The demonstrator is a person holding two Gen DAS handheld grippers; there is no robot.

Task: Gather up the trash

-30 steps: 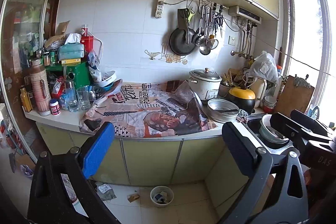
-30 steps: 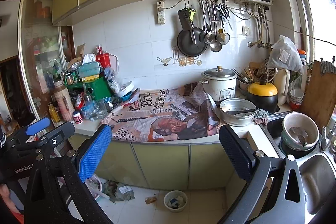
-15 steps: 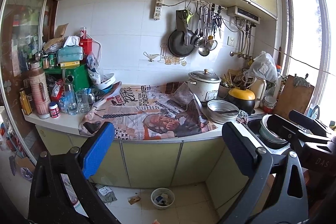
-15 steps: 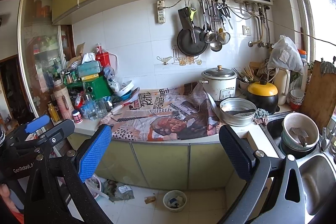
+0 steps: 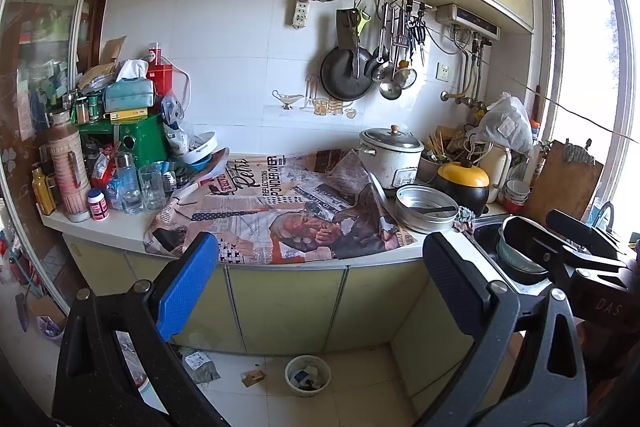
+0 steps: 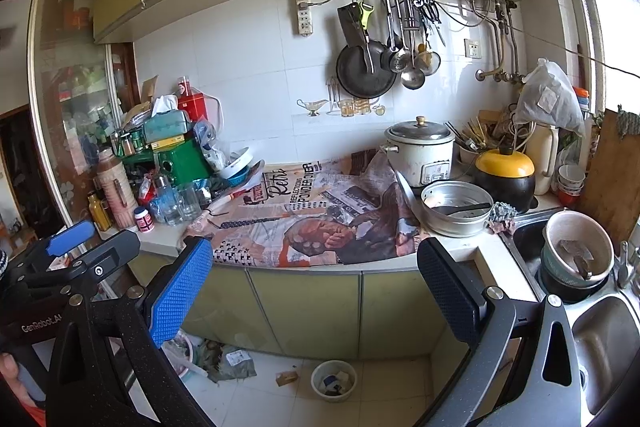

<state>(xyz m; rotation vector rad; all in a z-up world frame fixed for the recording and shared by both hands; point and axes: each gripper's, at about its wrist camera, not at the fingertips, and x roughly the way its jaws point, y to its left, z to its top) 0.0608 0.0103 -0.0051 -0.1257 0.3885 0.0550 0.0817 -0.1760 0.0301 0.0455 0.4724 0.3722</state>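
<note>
Trash [image 6: 230, 361] litters floor beside small bin [image 6: 333, 380], both hand-held grippers empty.

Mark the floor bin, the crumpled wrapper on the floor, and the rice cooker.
floor bin [image 5: 308, 381], left wrist view, on its rim and contents.
crumpled wrapper [image 6: 232, 363], right wrist view, on its middle.
rice cooker [image 6: 420, 153], right wrist view, on its white body.

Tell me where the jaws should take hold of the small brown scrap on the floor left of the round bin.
Judging by its pose, grip the brown scrap across its narrow width, coming straight down from above. It lies flat on the tiles, apart from the round bin and the crumpled wrapper, so both sides look open.
</note>
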